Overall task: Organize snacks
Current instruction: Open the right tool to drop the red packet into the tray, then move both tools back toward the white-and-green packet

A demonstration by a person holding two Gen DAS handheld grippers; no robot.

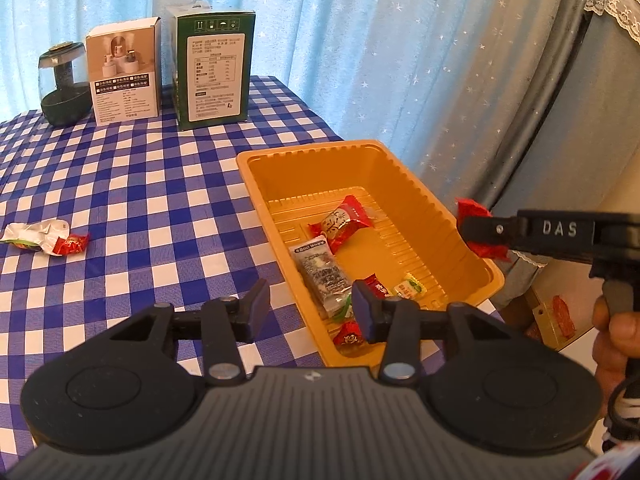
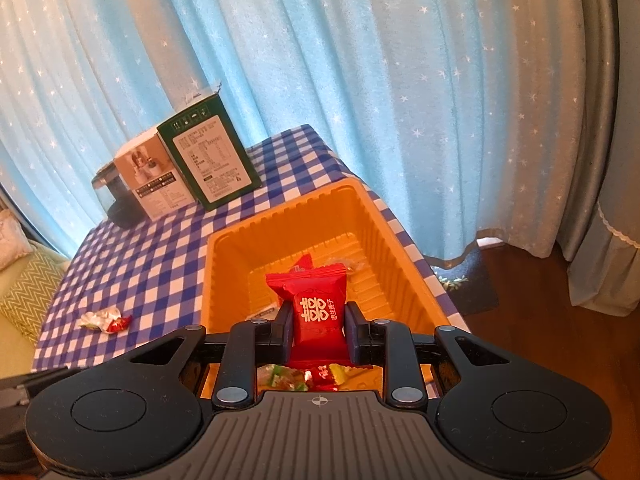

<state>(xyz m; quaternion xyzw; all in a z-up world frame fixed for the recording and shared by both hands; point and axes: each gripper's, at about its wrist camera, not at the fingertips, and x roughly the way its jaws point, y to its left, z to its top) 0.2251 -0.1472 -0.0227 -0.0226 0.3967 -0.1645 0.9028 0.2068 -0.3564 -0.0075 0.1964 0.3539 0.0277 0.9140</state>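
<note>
The right tongs (image 2: 317, 330) are closed narrow on a red snack packet (image 2: 316, 308), gripping its lower body from both flanks and holding it above the orange tray (image 2: 224, 264). The left tongs (image 1: 311, 312) stand part-open with nothing between the pads, over the tray's near corner. The tray sits on the checked table (image 1: 140, 184) near its right edge and already contains several wrapped items, among them a red pillow pack (image 1: 340, 222) and a clear-wrapped dark bar (image 1: 322, 274). Two wrappers (image 1: 44, 237), one white and one red, lie well apart from the tray on the table's left side. Handling judgement: the packets are light, soft foil pillows, likely slippery and easily crushed; grip across the filled middle, not the crimped ends, with modest pressure. The held packet's bottom seal is hidden behind the tongs body. Items at the tray's near end are partly masked by the fingers, so their count is uncertain. Print on the two upright boxes (image 1: 168, 68) is too small to read.
</note>
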